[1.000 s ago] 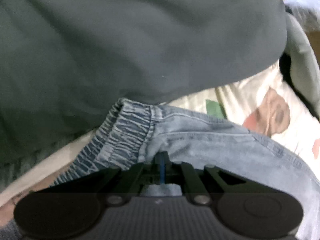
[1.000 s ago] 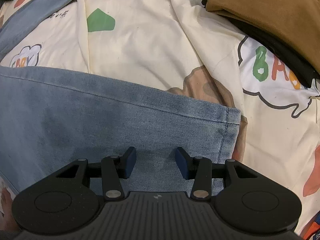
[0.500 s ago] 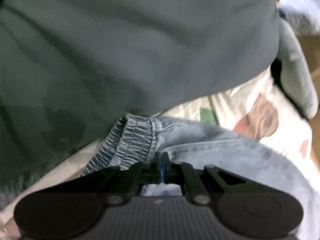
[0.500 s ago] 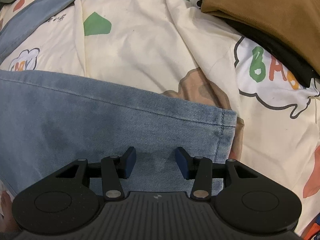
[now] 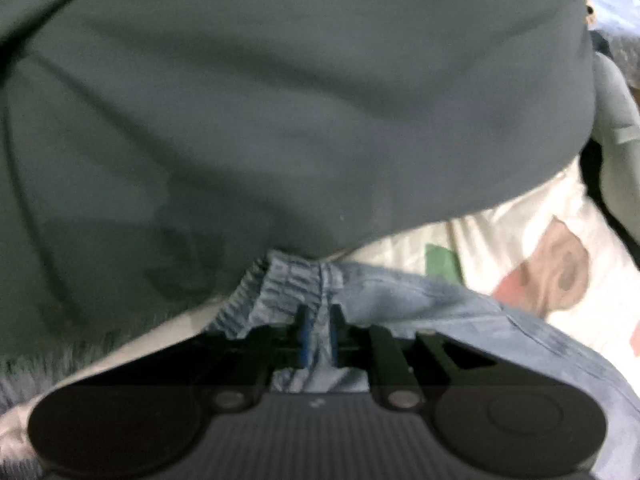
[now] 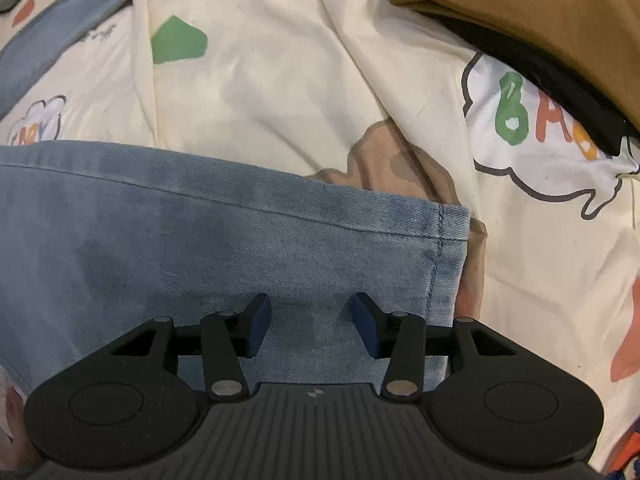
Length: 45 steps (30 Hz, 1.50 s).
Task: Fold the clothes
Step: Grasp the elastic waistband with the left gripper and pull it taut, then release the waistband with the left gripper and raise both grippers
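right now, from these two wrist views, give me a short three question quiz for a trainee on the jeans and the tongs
1. True or false: the left tongs have denim between their pads.
2. Which part of the jeans lies under the right tongs? A) elastic waistband B) leg hem end C) back pocket
3. Fill in: the folded garment at the top right of the right wrist view, lying on a black one, is ____ in colour.

Key
1. True; the fabric by the elastic waistband sits between them, and they have just been opening slightly.
2. B; the tongs stand open above the denim near the hem.
3. Brown; brown garment.
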{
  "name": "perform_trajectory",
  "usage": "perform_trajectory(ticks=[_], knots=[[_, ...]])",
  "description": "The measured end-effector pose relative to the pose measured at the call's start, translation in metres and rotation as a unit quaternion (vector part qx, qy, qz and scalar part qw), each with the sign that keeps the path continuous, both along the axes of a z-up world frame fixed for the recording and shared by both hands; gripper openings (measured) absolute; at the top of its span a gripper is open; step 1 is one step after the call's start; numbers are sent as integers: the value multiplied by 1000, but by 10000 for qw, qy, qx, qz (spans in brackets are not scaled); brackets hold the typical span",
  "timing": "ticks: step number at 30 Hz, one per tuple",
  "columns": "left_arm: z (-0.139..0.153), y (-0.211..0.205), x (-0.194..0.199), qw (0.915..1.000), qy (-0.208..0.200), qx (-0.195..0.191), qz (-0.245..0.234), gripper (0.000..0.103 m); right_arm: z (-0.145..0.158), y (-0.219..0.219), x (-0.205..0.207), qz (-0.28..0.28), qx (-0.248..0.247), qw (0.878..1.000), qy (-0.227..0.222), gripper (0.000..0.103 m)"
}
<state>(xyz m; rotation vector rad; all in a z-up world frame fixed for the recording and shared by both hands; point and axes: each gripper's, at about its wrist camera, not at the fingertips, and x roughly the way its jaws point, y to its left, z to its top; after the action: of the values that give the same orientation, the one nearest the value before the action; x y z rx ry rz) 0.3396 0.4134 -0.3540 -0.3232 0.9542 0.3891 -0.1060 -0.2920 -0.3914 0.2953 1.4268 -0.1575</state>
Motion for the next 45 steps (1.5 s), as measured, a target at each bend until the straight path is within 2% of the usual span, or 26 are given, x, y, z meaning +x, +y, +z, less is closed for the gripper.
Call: perform_trajectory(ticks=[4,8,15,19,21,25,28,34,36,40,45], knots=[[18,0,-30,9999,98,-113,-82,15,4,0,5,-62,-6,10000,64,52],[37,-5,-40,9990,258,-142,-350,28,12,3,2,43,11,10000,30,52],[81,8,-122,9974,432,-428,-398,39,49,-24,1,-153,51,9990,-424,52],[112,4,-145,9964,504,-531,-423,41,80,-48,-28,-190,27,9976,-662,52],[137,8,-157,9961,415,-716,-292,48,87,-45,-21,-217,5,9970,-743,52],[178,20,-171,9941,143,-1076,55,50,111,-56,-26,-293,12,9950,-955,52],[198,16,-177,9928,74,-1197,53,53,131,-63,-36,-201,-27,9937,-1106,52],[220,3,-186,9927,269,-1080,-468,63,165,-80,-62,-272,-39,9901,-1379,52],[226,-2,-194,9912,318,-1138,-602,72,175,-87,-74,-367,-27,9880,-1500,52],[232,-17,-210,9884,362,-1063,-1026,74,189,-98,-96,-695,17,9844,-1617,53],[229,-35,-233,9849,449,-1098,-1259,75,201,-106,-113,-1094,163,9793,-1693,53]])
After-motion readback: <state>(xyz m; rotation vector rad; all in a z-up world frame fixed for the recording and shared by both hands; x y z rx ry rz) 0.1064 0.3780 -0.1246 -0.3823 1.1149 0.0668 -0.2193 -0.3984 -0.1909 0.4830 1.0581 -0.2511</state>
